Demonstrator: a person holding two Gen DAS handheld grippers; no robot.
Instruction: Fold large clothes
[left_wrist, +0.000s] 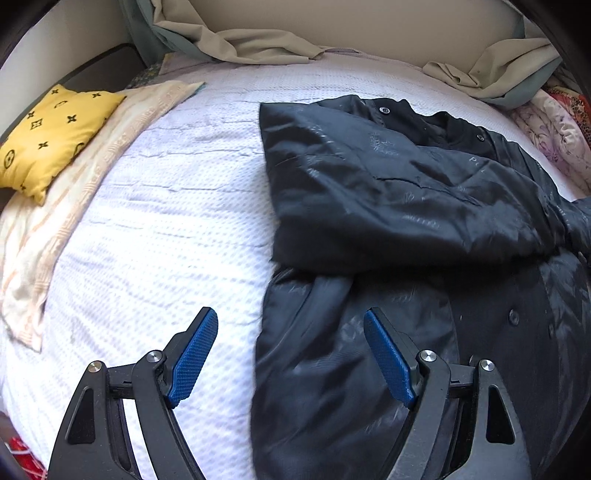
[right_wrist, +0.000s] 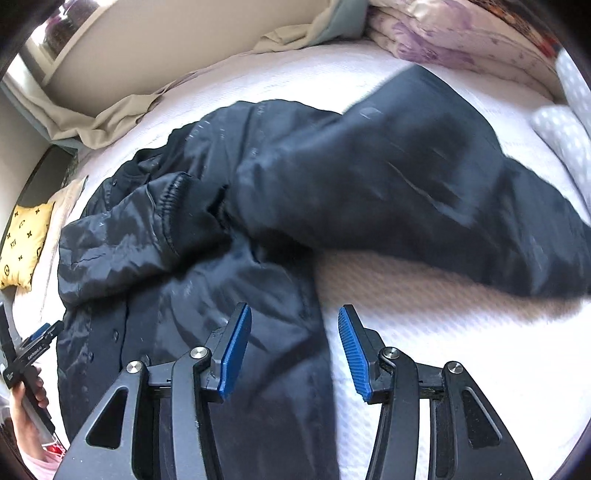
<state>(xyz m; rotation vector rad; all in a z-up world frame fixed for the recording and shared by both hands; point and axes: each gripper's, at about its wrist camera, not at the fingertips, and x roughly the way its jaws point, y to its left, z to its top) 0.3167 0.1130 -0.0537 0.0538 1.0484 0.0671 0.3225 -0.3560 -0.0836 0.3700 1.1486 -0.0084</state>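
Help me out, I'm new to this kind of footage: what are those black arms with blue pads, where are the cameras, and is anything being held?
Those are two hand-held claws, one in each of a person's hands, each with a camera looking along its fingers. One picture looks past the left claw, the other past the right claw. Both hang above a white textured mattress where a shiny black padded jacket lies partly folded, sleeves across its body. Neither claw holds anything; both are open. A yellow patterned cushion sits at the bed's edge on a cream striped cloth.
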